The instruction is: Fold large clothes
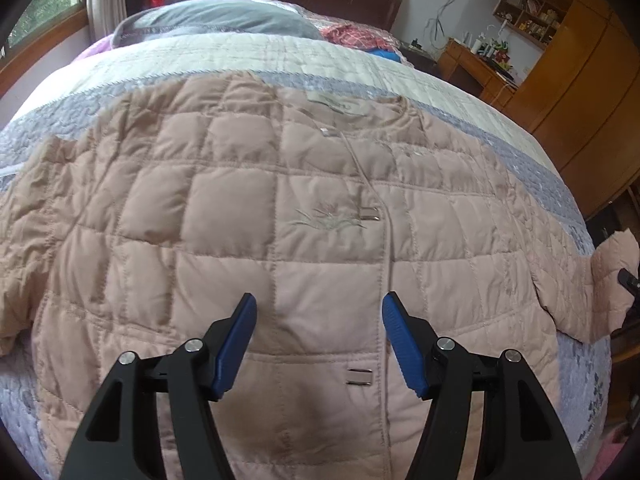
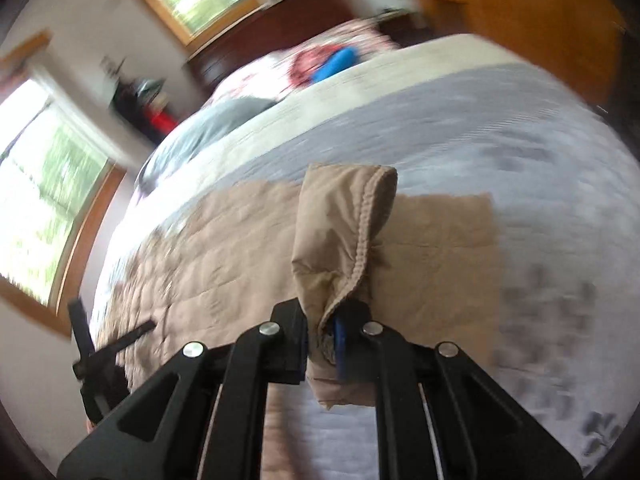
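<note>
A pale pink quilted jacket (image 1: 248,216) lies spread flat, front side up, on the bed, collar toward the headboard. My left gripper (image 1: 319,312) is open and empty, hovering over the jacket's lower front by the placket. My right gripper (image 2: 322,340) is shut on the cuff of the jacket's sleeve (image 2: 344,232), which stands up lifted above the bed; the jacket body (image 2: 224,248) lies to its left. The lifted sleeve end also shows in the left wrist view (image 1: 612,280) at the far right. The right wrist view is blurred.
The bed has a grey and cream quilted cover (image 1: 280,60) with a grey pillow (image 1: 224,20) and loose clothes (image 1: 360,36) near the dark headboard. A wooden desk (image 1: 476,64) and wardrobe (image 1: 592,80) stand to the right. Windows (image 2: 44,184) are on the left.
</note>
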Demonstrator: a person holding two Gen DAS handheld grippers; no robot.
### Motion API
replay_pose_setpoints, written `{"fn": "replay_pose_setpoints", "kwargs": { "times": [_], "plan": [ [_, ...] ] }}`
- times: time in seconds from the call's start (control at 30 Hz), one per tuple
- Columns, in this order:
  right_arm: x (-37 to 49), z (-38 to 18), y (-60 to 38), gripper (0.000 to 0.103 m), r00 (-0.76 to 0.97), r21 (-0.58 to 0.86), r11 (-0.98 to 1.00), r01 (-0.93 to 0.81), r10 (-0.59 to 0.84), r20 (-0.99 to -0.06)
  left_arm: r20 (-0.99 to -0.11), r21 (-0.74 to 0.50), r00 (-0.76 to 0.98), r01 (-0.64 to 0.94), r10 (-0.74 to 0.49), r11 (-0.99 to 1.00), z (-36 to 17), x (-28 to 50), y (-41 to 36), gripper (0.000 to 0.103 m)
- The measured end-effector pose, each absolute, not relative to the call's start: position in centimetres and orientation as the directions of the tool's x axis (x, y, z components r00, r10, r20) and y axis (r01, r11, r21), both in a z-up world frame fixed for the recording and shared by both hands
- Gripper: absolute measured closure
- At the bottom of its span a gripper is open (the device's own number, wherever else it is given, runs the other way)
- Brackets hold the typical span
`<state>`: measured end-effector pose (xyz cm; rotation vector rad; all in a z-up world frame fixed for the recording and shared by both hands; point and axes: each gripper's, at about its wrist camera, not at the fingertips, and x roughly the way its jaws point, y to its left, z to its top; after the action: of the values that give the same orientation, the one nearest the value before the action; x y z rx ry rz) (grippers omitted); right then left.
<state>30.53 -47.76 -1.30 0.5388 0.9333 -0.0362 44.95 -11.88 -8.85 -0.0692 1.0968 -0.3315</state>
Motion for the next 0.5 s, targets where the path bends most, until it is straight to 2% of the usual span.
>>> {"fn": "replay_pose_setpoints", "kwargs": {
  "times": [0.27, 0.3, 0.4, 0.43, 0.5],
  "plan": [
    [39.6, -5.5, -37.1, 0.094, 0.484, 0.355, 0.927, 0.123, 0.257, -0.837, -0.863, -0.2, 0.422, 0.216, -0.276, 0.956, -9.2, 45.5, -11.1, 0.038],
    [39.7, -6.3, -36.5, 0.092, 0.467, 0.373, 0.921, 0.117, 0.28, -0.839, -0.863, -0.199, 0.424, 0.218, -0.277, 0.955, -9.3, 45.5, -11.1, 0.038],
    [40.4, -7.5, -35.1, 0.076, 0.44, 0.412, 0.908, 0.08, 0.339, -0.832, -0.86, -0.198, 0.427, 0.225, -0.28, 0.954, -9.5, 45.6, -11.5, 0.038],
    [40.4, -7.5, -34.6, 0.066, 0.438, 0.429, 0.901, 0.06, 0.362, -0.823, -0.858, -0.208, 0.424, 0.229, -0.29, 0.951, -9.3, 45.5, -11.4, 0.038],
    [39.5, -6.6, -34.8, 0.064, 0.465, 0.492, 0.871, 0.018, 0.428, -0.775, -0.851, -0.251, 0.408, 0.238, -0.331, 0.938, -8.9, 45.4, -11.5, 0.038]
  ]
}}
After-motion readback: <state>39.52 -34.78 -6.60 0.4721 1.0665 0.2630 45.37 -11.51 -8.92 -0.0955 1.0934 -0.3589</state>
